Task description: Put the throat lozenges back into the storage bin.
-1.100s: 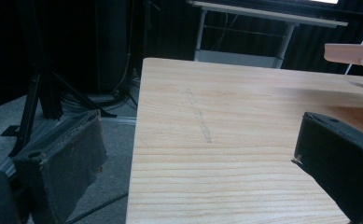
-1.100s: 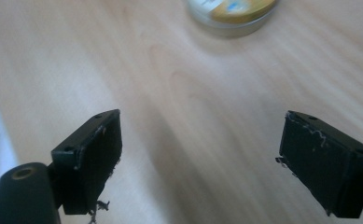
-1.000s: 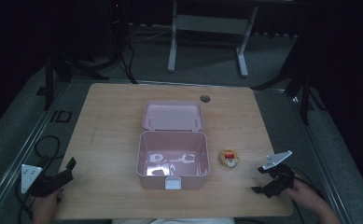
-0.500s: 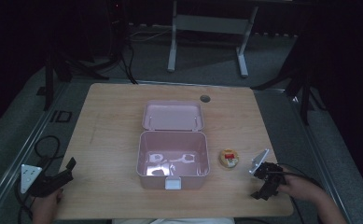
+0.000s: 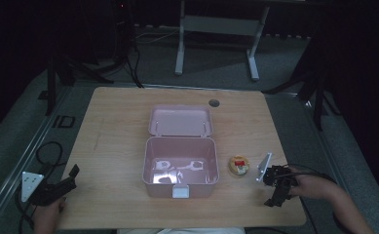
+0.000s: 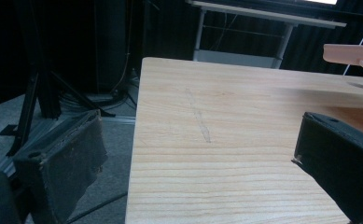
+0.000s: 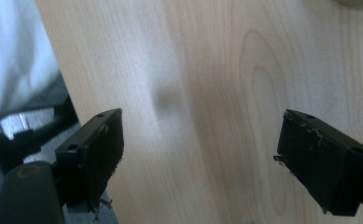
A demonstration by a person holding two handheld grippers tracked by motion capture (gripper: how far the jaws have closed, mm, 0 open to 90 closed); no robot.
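Observation:
A pink box [image 5: 181, 184] stands open at the table's middle, its lid [image 5: 180, 120] laid back behind it. Pale shapes that I cannot identify lie on its floor. A small round yellow and red item [image 5: 238, 165] sits just right of the box. Right of that item a hand holds my right gripper [image 5: 274, 191], tipped down at the table; its jaws are open over bare wood [image 7: 202, 140] with nothing between them. My left gripper [image 5: 72, 178] rests at the front left corner, open and empty, straddling the table's left edge [image 6: 195, 140]. The lid's edge [image 6: 352, 53] shows far right.
A round cable hole [image 5: 214, 103] lies behind the lid near the far edge. White cloth [image 7: 16, 51] hangs past the table's front edge beside the right gripper. Stands and cables [image 5: 128, 53] crowd the dark floor beyond the table.
The right gripper has moved left towards the round item and tipped its jaws down at the table. The left gripper has stayed put.

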